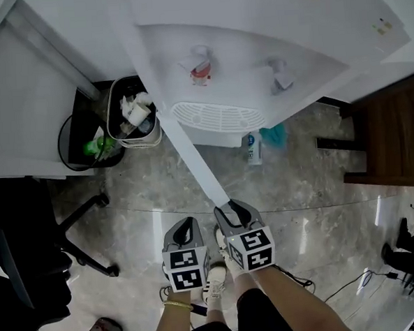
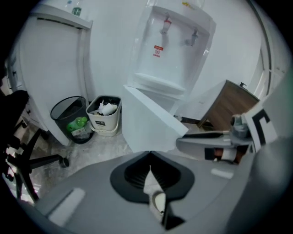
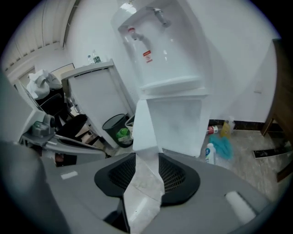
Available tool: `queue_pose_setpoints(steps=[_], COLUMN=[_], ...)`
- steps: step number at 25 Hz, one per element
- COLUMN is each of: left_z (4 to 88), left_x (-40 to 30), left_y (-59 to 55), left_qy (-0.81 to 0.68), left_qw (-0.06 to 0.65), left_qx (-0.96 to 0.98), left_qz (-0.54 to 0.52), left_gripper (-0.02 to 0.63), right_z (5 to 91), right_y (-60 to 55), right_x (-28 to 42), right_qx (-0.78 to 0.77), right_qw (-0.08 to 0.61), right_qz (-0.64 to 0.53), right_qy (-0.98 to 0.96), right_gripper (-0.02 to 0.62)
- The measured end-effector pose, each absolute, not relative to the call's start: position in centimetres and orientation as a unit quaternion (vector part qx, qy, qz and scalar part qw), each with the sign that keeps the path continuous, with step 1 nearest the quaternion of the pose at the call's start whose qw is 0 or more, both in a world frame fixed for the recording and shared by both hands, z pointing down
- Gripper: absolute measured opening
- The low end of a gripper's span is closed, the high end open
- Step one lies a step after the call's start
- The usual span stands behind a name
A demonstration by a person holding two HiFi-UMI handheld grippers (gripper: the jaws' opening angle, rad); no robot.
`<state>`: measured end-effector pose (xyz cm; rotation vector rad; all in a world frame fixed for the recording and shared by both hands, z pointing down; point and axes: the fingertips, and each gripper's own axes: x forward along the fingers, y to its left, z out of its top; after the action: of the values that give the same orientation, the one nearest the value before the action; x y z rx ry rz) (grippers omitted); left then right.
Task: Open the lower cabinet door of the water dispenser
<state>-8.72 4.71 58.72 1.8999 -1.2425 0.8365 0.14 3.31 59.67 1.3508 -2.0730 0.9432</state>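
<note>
Pinching the smooth white door's [image 3: 145,125] thin edge is the right tool [image 1: 228,208].

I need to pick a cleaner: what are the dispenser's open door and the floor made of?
The door looks like white plastic or painted sheet, smooth and matte, no grain; which one is unclear. The floor looks like polished grey stone or stone-look tile, veined, with glossy light reflections.

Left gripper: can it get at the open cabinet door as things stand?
Probably yes. The left gripper sits just left of the cabinet door, nothing between them. But its jaws are shut, and the right gripper is at the door's free end, so only the face or top edge looks free.
</note>
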Motion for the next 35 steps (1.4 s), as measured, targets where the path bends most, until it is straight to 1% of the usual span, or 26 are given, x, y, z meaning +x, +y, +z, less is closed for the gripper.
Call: queue_pose_setpoints(steps=[7, 12, 13, 21, 28, 35], left_z=[58.4, 58.4, 58.4, 57.6, 54.7, 54.2], left_x=[-14.9, -17.6, -17.9, -17.7, -15.4, -14.1], left_y=[6.6, 7.2, 7.2, 8.2, 9.8, 11.2], left_qy=[-0.533, -0.552, -0.555, -0.553, -0.543, -0.526], left_qw=[0.364, 0.372, 0.374, 0.383, 0.384, 0.387], left_qx=[0.7, 0.686, 0.684, 0.68, 0.689, 0.697], left_qz=[0.306, 0.294, 0.291, 0.292, 0.287, 0.295], left_gripper=[0.006, 0.006, 0.006, 0.006, 0.006, 0.006], right_z=[59.5, 59.9, 59.9, 58.4, 55.7, 55.1], right_y=[5.6, 5.2, 5.2, 5.9, 9.0, 10.9], right_x=[-8.6, -11.0, -11.2, -11.2, -8.8, -6.8], right_qx=[0.436, 0.435, 0.435, 0.425, 0.422, 0.43], right_qw=[0.251, 0.261, 0.264, 0.278, 0.294, 0.302], right_qz=[0.353, 0.354, 0.352, 0.343, 0.357, 0.369], right_qy=[-0.789, -0.785, -0.786, -0.79, -0.78, -0.766], right_gripper=[0.096, 0.007, 0.002, -0.002, -0.002, -0.003])
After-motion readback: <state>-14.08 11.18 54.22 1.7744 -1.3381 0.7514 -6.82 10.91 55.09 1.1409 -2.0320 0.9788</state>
